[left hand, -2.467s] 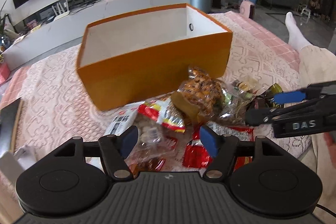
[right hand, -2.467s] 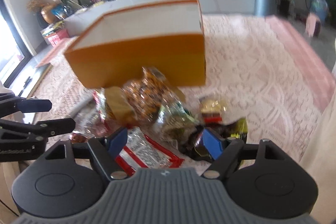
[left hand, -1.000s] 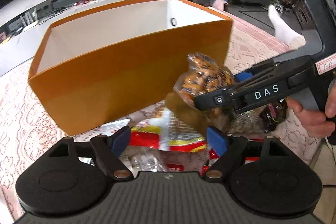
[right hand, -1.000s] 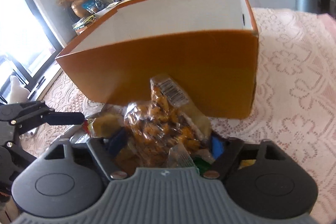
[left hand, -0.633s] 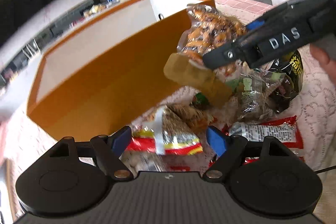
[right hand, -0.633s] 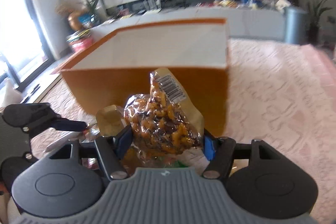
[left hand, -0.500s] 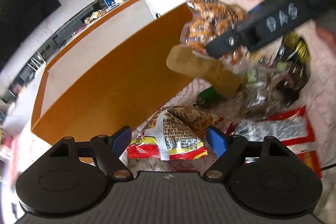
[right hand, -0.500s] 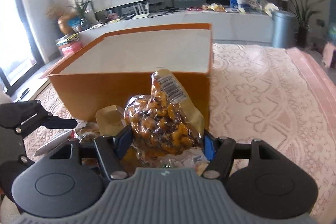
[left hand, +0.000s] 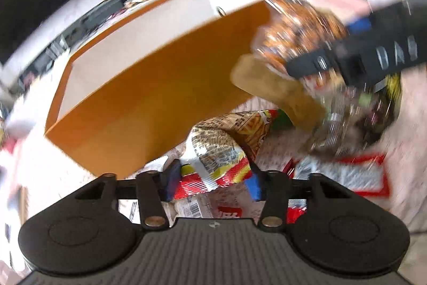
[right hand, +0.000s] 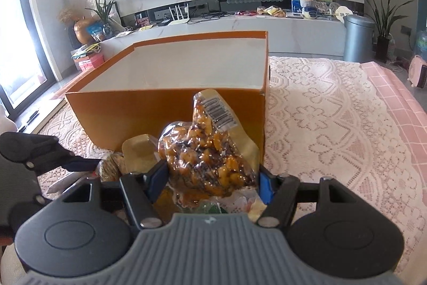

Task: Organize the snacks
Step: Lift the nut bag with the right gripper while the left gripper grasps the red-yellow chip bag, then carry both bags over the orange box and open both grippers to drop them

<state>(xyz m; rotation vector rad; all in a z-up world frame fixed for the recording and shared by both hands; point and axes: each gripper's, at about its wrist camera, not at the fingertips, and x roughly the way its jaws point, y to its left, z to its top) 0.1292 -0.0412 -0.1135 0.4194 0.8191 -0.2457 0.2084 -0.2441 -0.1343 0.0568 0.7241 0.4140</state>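
Moved: since a second ago, the clear crinkly bag of orange snack mix (right hand: pixel 210 156) has been lifted clear of the pile.
Right tongs (right hand: pixel 210 184): clamped on it, just short of the open orange cardboard box (right hand: pixel 165 108).
Left tongs (left hand: pixel 212 179): closed around a red-yellow foil packet (left hand: pixel 216 164).
Tip: bag should be carried over the rim before release.

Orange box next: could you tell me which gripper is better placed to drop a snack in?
Right gripper: it grips the nut bag before the orange box.
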